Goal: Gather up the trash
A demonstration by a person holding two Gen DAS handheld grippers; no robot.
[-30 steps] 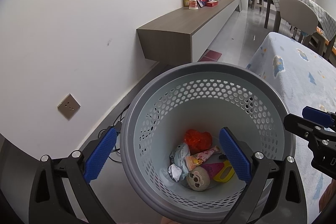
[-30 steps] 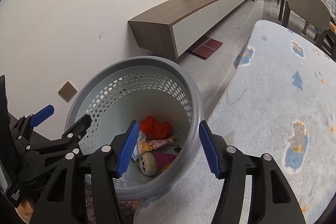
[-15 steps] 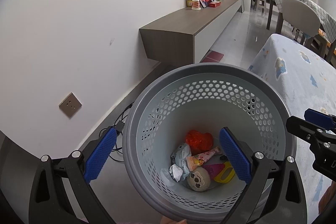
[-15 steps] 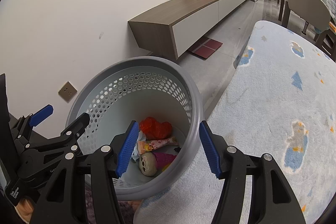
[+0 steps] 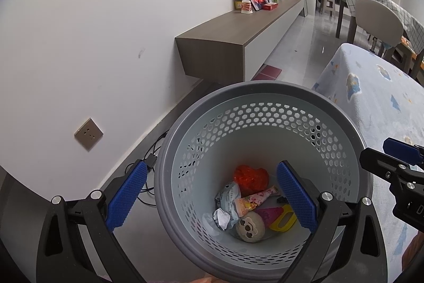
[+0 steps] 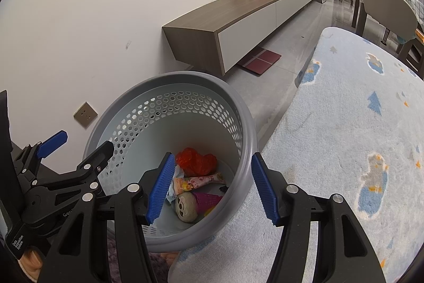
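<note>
A grey perforated basket (image 5: 265,86) stands at the rug's edge by the wall, also seen from the right wrist (image 6: 185,76). At its bottom lie a red crumpled bag (image 5: 250,177), a pink printed wrapper (image 5: 254,199), a round beige toy with a face (image 5: 250,226), a pink and yellow item (image 5: 278,215) and crumpled pale wrappers (image 5: 228,196). My left gripper (image 5: 212,195) is open and straddles the basket's left wall, holding nothing. My right gripper (image 6: 212,187) is open too, one pad inside the basket and one outside its right rim, not pressing on it.
A wall socket (image 5: 88,134) and black cables (image 5: 151,163) are left of the basket. A floating wood cabinet (image 5: 233,44) runs along the wall, with a red mat (image 6: 261,59) under it. A pale blue rug (image 6: 344,137) spreads to the right; a chair (image 5: 376,15) stands beyond.
</note>
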